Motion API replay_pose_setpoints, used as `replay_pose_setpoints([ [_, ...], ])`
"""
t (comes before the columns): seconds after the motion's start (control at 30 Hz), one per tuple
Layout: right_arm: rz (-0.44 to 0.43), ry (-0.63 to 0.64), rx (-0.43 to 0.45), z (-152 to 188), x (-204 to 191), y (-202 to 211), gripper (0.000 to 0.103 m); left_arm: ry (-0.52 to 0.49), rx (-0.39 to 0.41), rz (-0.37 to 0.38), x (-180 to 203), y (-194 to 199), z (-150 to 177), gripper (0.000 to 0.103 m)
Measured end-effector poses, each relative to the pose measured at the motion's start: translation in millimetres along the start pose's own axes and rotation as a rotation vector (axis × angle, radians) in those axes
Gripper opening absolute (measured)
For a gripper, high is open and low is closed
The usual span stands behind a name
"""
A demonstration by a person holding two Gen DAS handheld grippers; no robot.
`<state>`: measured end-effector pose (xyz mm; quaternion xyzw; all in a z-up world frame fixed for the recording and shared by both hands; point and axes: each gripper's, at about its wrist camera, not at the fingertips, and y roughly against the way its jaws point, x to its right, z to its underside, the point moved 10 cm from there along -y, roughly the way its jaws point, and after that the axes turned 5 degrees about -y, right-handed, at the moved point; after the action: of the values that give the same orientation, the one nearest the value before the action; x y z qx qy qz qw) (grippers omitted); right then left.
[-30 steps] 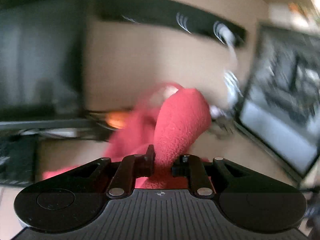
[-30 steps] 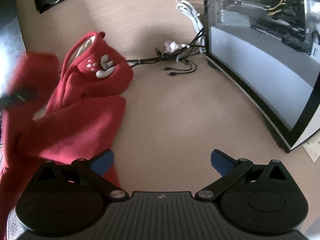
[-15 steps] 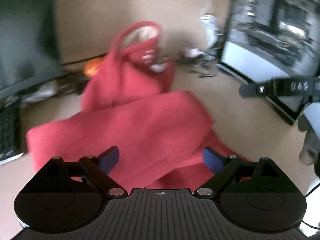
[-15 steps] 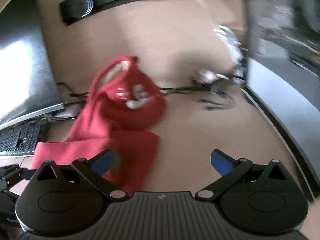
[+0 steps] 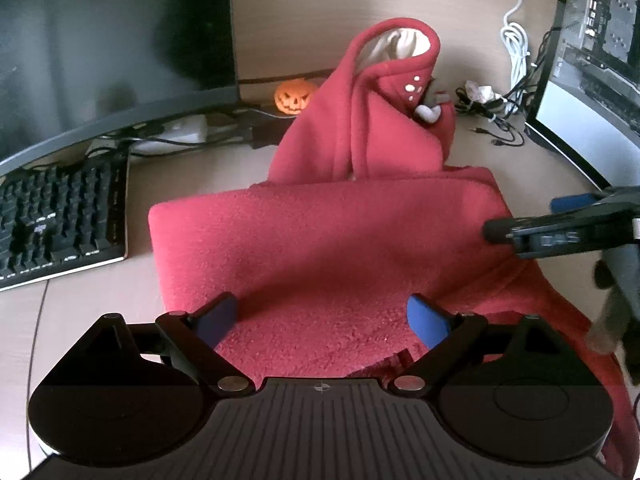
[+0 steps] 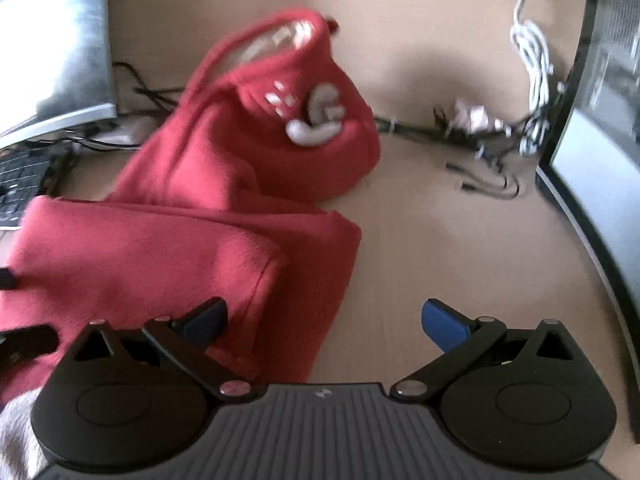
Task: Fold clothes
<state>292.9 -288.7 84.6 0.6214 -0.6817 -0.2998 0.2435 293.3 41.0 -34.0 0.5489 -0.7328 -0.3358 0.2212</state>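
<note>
Nearest in the left wrist view, the left gripper (image 5: 322,318) has its blue-padded fingers spread wide apart, hovering over a red fleece hooded garment (image 5: 328,240) and holding nothing; the garment lies on a light wooden desk (image 5: 88,300), a thick folded band of it running across the middle of the view; at the right edge of this view the right gripper (image 5: 560,220) reaches in sideways beside the fold, and from here I cannot tell whether it touches the cloth; beyond the fold the hood (image 5: 394,64) stands up, its pale lining showing; to the left sits a black keyboard (image 5: 56,216) under a dark monitor (image 5: 108,48); a small orange pumpkin figure (image 5: 293,98) rests just behind the garment; farther right lie a white coiled cable (image 5: 516,46) and a glass-sided computer case (image 5: 600,52).

In the right wrist view, which is somewhat blurred, the right gripper (image 6: 325,322) is likewise wide open and empty; its left finger is over the garment's folded edge (image 6: 256,280), its right finger over bare desk (image 6: 440,240); beyond, the hood (image 6: 288,92) shows white embroidered marks; a tangle of dark cables (image 6: 480,148) lies near the case.
</note>
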Motion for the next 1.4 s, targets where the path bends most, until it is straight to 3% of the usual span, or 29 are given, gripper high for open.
replay_pose_setpoints([
  [0.1, -0.001, 0.069, 0.015, 10, -4, 16, 0.103, 0.0, -0.002, -0.011, 0, 2, 1, 0.096],
  [0.23, 0.065, 0.121, -0.06, 35, 7, 3, 0.103, -0.005, -0.002, -0.025, 1, 6, 2, 0.096],
  [0.47, -0.021, 0.11, -0.031, 33, 2, 27, 0.103, -0.018, -0.024, -0.075, 2, 11, 8, 0.097],
  [0.77, -0.058, 0.252, -0.089, 76, -9, 27, 0.103, -0.001, -0.089, -0.138, 9, 14, 32, 0.097],
  [0.93, -0.083, 0.266, -0.068, 71, -1, 22, 0.103, 0.032, -0.121, -0.148, 15, 16, 43, 0.097],
  [1.2, -0.089, 0.288, -0.005, 58, 2, 8, 0.103, 0.211, -0.181, -0.167, 15, 36, 86, 0.097],
  [1.4, -0.034, 0.293, -0.006, 66, 14, 27, 0.103, 0.197, -0.204, -0.163, 2, 58, 119, 0.099],
])
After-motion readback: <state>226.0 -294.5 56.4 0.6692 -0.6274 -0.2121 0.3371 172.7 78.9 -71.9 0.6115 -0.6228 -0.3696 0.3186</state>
